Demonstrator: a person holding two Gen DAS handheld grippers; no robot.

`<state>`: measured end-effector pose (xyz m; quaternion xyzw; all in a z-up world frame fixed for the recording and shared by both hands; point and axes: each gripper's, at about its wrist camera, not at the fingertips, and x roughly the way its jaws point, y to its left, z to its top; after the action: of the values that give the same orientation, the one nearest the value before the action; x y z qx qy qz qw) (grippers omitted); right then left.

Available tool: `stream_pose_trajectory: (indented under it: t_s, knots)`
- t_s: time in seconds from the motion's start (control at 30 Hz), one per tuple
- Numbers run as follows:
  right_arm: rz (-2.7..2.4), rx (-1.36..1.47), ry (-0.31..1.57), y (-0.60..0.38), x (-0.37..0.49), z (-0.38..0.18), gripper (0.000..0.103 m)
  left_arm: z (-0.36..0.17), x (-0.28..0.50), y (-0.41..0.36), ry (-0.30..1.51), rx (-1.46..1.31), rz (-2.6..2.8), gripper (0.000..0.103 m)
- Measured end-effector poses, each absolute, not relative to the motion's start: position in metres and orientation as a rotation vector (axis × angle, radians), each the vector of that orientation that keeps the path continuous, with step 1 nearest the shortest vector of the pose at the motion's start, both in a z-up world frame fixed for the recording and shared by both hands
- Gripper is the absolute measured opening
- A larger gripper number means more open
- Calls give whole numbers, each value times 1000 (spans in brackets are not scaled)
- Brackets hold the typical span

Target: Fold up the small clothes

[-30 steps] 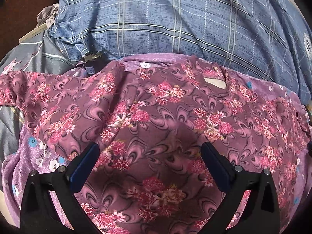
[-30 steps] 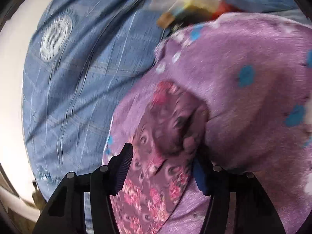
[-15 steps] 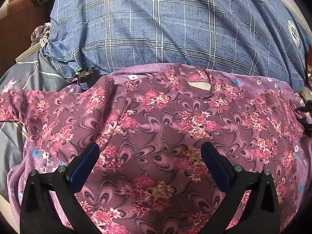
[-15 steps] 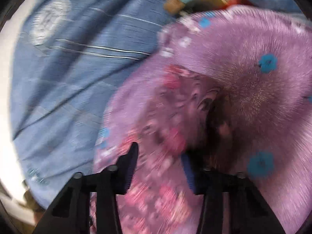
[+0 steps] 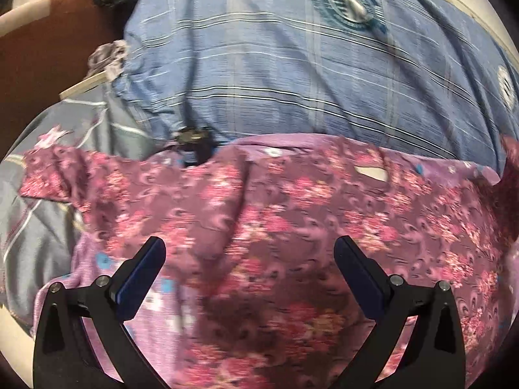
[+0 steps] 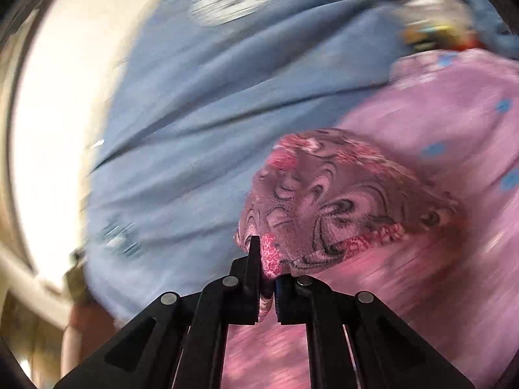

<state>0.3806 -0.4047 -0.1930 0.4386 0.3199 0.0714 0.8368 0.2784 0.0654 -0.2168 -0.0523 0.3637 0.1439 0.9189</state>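
Observation:
A maroon floral garment (image 5: pixel 292 220) lies spread across a lilac cloth with blue flowers (image 5: pixel 97 269) on the bed. My left gripper (image 5: pixel 249 253) hovers open above the garment's near part, with nothing pinched between its fingers. In the right wrist view my right gripper (image 6: pixel 267 275) is shut on a corner of the floral garment (image 6: pixel 331 201), which is lifted and bunched just ahead of the jaws above the lilac cloth (image 6: pixel 438 123). The view there is motion-blurred.
A blue checked bedsheet (image 5: pixel 292 64) covers the bed behind the clothes, also seen as the blue bedsheet (image 6: pixel 194 113). A small dark object (image 5: pixel 193 136) lies at the garment's far edge. A grey quilt (image 5: pixel 39 227) is at left, a brown headboard (image 5: pixel 48 48) beyond.
My right gripper closed on the floral garment's corner and lifted it up and away. The left gripper rose and pulled back a little, staying open.

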Motion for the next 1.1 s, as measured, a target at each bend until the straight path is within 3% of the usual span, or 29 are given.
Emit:
stream_pose_trajectory:
  t_s: [0.17,0.27,0.37,0.4,0.43,0.5,0.6,0.83,1.03,1.07,1.1]
  knots:
    - [411,948,707,-285,374,-181,6,-211,257,119,725,-175,375,103]
    - [528,954,799,-192,370,-205,6,-210,242,154,699,-199,457,103]
    - [610,931,944,-104,375,-244,15,-214,233,188,692,-244,535,103]
    - [621,884,1029,-74,374,-260,28,-216,232,195,696,-262,548,103]
    - [632,854,1095,-55,378,-272,51,-219,231,204,705,-288,557,103]
    - [653,847,1222,-37,371,-291,61,-221,229,212,712,-317,555,103]
    - [696,740,1208,-48,355,-279,61,-222,231,212,717,-336,541,103]
    - [489,452,942,-143,340,-228,55,-221,247,172,708,-302,440,103]
    - [250,389,947,-199,356,-272,47,-240,299,109,727,-136,398,103]
    - [236,382,990,-206,362,-284,44,-250,311,100,765,-90,403,103]
    - [222,367,1036,-209,366,-298,33,-263,323,93,823,-40,420,103]
